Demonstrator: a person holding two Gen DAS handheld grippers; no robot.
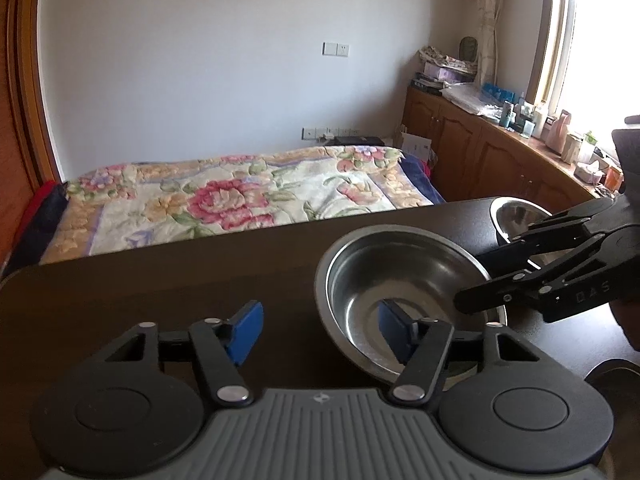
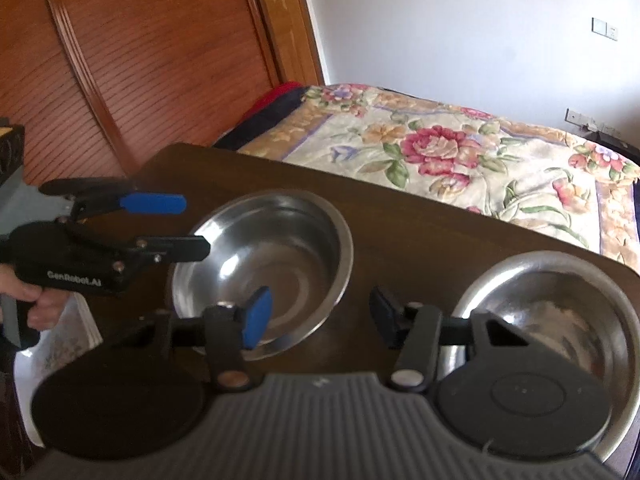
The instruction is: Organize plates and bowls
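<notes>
Barely started: two steel bowls [image 2: 264, 268] [image 2: 560, 320] sitting apart on the table [image 2: 400, 240], unstacked; left gripper [image 1: 320, 332] and right gripper [image 2: 316, 316] both spread wide, grasping nothing.

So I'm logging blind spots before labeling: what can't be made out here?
- Right bowl: right wrist view, near side hidden by the right tongs; left wrist view, mostly behind them.
- Left bowl: near rim behind the left tongs.
- Windowsill clutter: too small, glare-washed.
- Plates: none discernible.

Right bowl [image 2: 540, 304] partly behind hand-held gripper [image 2: 316, 316]
</notes>
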